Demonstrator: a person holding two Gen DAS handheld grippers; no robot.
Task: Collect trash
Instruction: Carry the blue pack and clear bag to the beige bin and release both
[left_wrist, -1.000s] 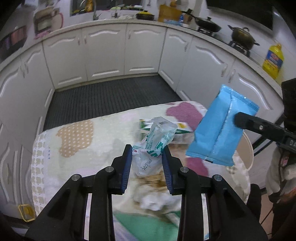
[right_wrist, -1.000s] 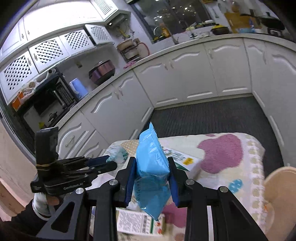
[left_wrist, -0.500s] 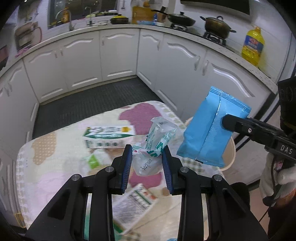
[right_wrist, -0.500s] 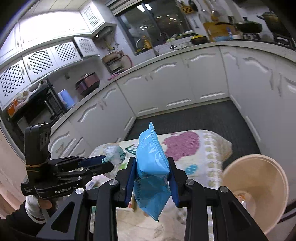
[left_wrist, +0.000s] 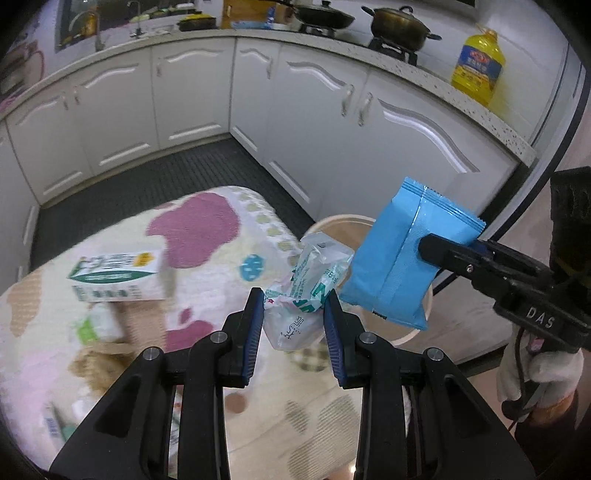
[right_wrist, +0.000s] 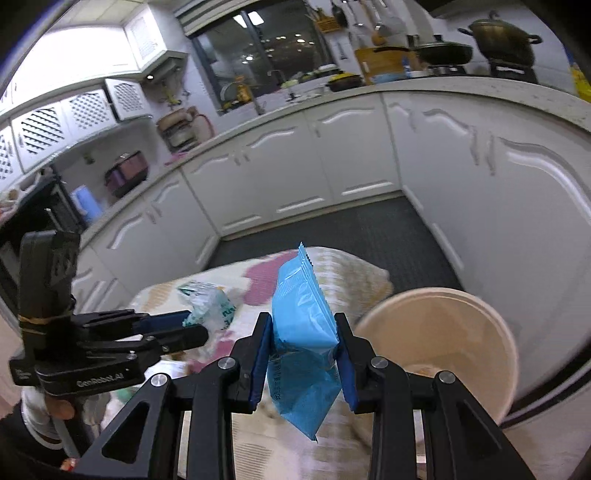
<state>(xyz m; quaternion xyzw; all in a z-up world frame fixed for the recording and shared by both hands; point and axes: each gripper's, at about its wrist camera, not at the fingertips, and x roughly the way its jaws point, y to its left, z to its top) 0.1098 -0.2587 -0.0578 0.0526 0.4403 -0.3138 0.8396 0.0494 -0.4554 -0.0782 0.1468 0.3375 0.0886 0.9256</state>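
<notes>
My left gripper (left_wrist: 294, 317) is shut on a crumpled white and green plastic wrapper (left_wrist: 310, 284), held above the table's right edge. The wrapper also shows in the right wrist view (right_wrist: 210, 301). My right gripper (right_wrist: 303, 347) is shut on a blue snack packet (right_wrist: 304, 332), held upright; in the left wrist view the packet (left_wrist: 402, 254) hangs over the beige trash bin (left_wrist: 334, 227). The bin (right_wrist: 443, 332) stands on the floor just right of the table, open, with a little trash at its bottom.
The table has a patterned cloth (left_wrist: 207, 229) with a white and green box (left_wrist: 118, 275) and other blurred wrappers and cartons at the left. White kitchen cabinets (left_wrist: 332, 110) surround a dark floor mat (left_wrist: 147, 184). A yellow oil bottle (left_wrist: 478, 68) stands on the counter.
Both grippers have swung to the right with their loads, away from the table's middle. The bin has come into view and now lies under the blue packet.
</notes>
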